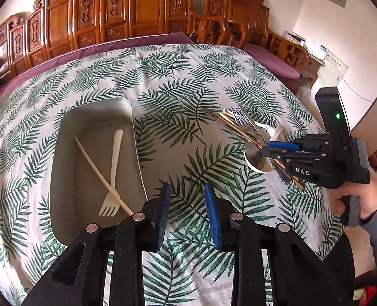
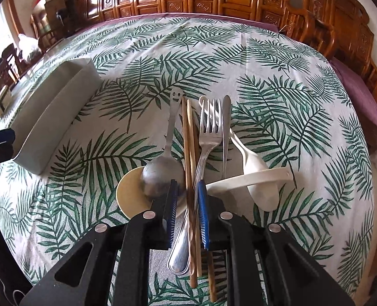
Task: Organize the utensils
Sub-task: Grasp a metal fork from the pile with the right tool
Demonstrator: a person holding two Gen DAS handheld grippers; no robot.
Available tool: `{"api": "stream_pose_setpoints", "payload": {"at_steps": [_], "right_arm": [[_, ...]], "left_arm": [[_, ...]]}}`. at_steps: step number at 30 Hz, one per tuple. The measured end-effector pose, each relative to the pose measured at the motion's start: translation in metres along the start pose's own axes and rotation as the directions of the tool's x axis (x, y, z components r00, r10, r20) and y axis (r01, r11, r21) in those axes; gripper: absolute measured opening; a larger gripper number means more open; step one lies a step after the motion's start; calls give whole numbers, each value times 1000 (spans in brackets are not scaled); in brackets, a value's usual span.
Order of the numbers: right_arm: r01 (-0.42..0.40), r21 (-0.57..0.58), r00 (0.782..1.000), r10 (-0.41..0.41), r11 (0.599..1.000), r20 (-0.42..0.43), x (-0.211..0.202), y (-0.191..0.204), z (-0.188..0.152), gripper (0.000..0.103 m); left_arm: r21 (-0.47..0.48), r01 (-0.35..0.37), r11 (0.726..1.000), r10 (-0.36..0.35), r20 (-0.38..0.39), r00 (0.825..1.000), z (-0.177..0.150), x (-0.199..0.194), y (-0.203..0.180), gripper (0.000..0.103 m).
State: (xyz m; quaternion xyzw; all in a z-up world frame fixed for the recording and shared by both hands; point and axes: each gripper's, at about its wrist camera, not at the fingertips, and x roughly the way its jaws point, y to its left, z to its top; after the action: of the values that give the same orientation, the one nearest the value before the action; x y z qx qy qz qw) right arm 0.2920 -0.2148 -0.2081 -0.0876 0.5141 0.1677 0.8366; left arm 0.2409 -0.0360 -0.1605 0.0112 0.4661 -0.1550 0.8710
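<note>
Right hand-held gripper (image 1: pixel 267 148) — marked "DAS".

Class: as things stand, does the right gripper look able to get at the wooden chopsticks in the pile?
Probably yes: the right gripper already straddles the wooden chopsticks, nothing above them. The metal fork handle lies alongside and might get pinched too.

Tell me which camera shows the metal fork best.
The right wrist view. There the metal fork lies in full length mid-frame, tines pointing away, handle running down between the right gripper fingers. In the left wrist view the fork is small and far off, only its tines clear, the rest buried in the pile.
</note>
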Motion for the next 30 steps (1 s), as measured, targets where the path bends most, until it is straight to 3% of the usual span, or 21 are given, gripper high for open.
{"api": "stream_pose_setpoints", "payload": {"at_steps": [3, 19, 24, 30], "right_arm": [[13, -6, 1000, -13, 1000, -8, 0, -1, -1, 15], [-88, 182, 996, 93, 979, -16, 20, -36, 26, 14], [-79, 163, 996, 86, 984, -38, 29, -35, 30, 15], [-89, 162, 995, 95, 983, -27, 23, -33, 25, 7]], "left_arm": [[-1, 1, 1000, -1, -3, 1000, -1, 1, -1, 26], [-6, 12, 1000, -12, -17, 1000, -5, 7, -3, 26], [-4, 17, 1000, -17, -22, 1000, -4, 11, -4, 26], [2, 19, 1000, -19, -30, 999, -3, 16, -9, 26]]}}
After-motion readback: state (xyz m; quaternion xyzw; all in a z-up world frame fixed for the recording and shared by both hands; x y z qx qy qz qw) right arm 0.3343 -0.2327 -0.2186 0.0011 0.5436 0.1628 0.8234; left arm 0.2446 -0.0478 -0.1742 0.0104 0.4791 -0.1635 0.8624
